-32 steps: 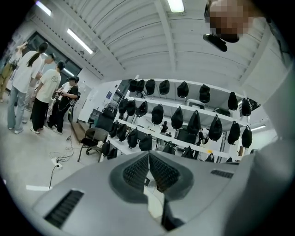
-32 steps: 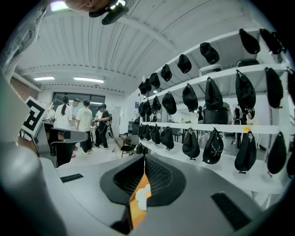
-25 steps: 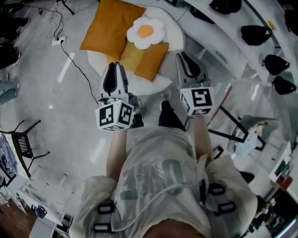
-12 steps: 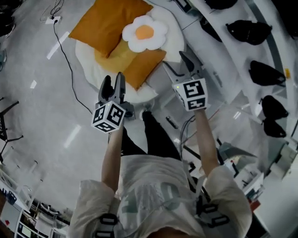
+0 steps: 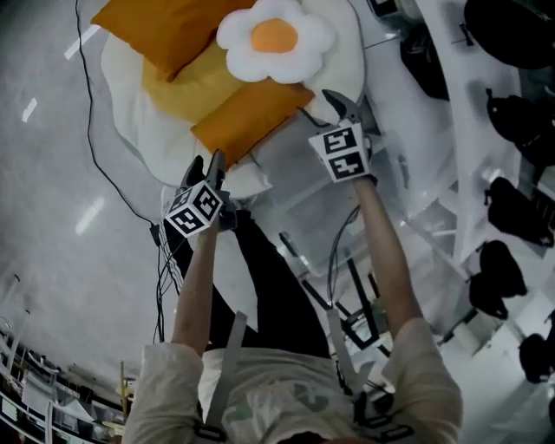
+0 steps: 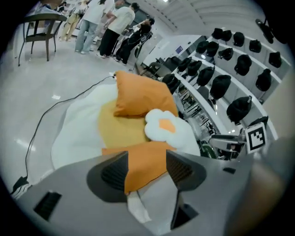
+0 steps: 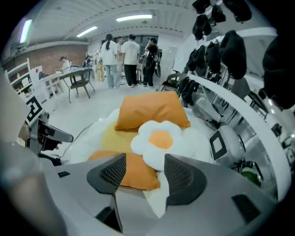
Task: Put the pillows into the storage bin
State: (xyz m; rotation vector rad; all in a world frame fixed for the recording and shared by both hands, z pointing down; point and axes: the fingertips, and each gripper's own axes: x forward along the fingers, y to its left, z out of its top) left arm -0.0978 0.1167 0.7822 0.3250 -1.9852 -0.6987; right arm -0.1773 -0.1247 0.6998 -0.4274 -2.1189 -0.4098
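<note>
Head view: a person stands over a pile of pillows on a pale floor (image 5: 61,173). A large orange pillow (image 5: 165,26), a yellow pillow (image 5: 186,82), a small orange pillow (image 5: 251,117) and a white flower pillow (image 5: 276,39) with an orange centre lie together on a wide white mat (image 5: 130,121). Both arms reach down toward the pile. The left gripper (image 5: 208,166) is at the mat's near edge. The right gripper (image 5: 342,106) is just beside the small orange pillow's right end. Between the arms, below the pillows, sits what looks like a clear bin (image 5: 299,204); no pillow is in it. A dark cable (image 5: 95,147) runs across the floor at the left.

Left gripper view: the jaws have just been opening and stand released, wide apart. The small orange pillow shows in the gap beyond them, not pressed by either pad. The other pillows lie behind it, with shelves (image 6: 230,69) of dark gear at the right and people (image 6: 106,23) standing far back near a chair (image 6: 39,27).

Right gripper view: these jaws have also just been opening and stand released, gripping nothing. The small orange pillow and the flower pillow's edge show beyond the gap, with the large orange pillow farther back.
</note>
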